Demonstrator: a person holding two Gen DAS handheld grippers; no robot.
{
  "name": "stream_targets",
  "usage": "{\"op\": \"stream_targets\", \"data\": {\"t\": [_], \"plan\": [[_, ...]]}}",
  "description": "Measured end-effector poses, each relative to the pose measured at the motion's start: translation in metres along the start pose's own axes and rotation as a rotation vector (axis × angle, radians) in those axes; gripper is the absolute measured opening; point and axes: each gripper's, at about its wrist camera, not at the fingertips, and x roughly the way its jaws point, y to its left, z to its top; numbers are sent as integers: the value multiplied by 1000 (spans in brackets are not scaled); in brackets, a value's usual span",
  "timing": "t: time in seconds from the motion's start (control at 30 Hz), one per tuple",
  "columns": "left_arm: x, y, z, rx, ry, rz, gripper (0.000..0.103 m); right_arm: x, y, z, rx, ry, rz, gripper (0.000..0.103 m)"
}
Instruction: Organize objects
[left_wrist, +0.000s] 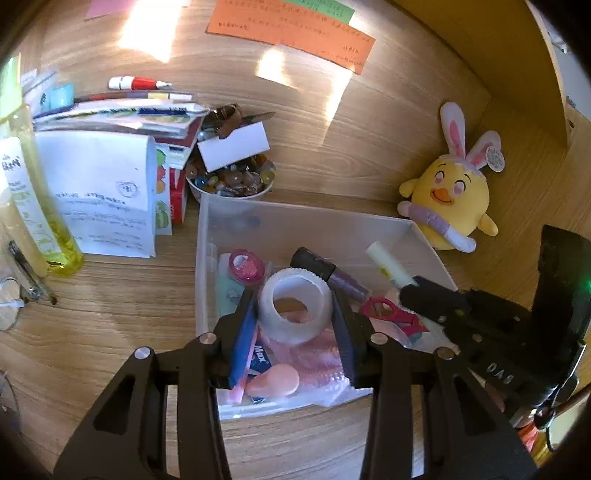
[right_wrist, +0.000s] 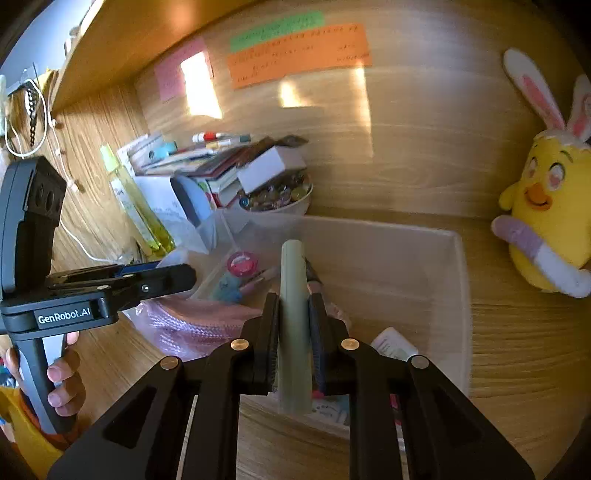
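Wooden desk (left_wrist: 110, 332), hand-held gripper (left_wrist: 293, 314) gripping tape roll (left_wrist: 295, 308)

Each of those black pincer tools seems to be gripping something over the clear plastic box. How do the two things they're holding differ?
The left gripper holds a short, wide translucent white tape roll, hollow through its middle; the right gripper holds a long, thin pale green stick. The roll keeps its jaws fairly wide apart, while the stick lets its jaws close almost together. The roll barely passes the fingertips; the stick juts well beyond them. Both are clamped between the pads above the clear plastic box.
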Motion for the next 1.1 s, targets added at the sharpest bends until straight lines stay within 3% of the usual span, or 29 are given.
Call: {"op": "stream_targets", "data": {"t": [0.13, 0.27, 0.37, 0.6, 0.67, 0.73, 0.9, 1.1], "plan": [[3, -2, 0, 12, 3, 2, 41, 6, 3, -3, -18, 20, 2, 14], [0, -6, -1, 18, -18, 3, 56, 0, 6, -4, -39, 9, -11, 15], [-8, -14, -3, 45, -41, 17, 58, -7, 11, -4, -56, -2, -32, 19], [-36, -40, -16, 157, -142, 76, 68, -38, 18, -11, -59, -73, -57, 51], [-42, -47, -22, 184, -162, 92, 71, -50, 18, -14, -52, -95, -69, 54], [-46, -51, -28, 193, -179, 100, 81, -59, 19, -17, -48, -109, -83, 57], [-56, -55, -43, 164, -203, 99, 91, -80, 17, -29, -28, -143, -122, 64], [-56, -57, -60, 154, -184, 110, 93, -96, 16, -45, -6, -154, -115, 69]]}}
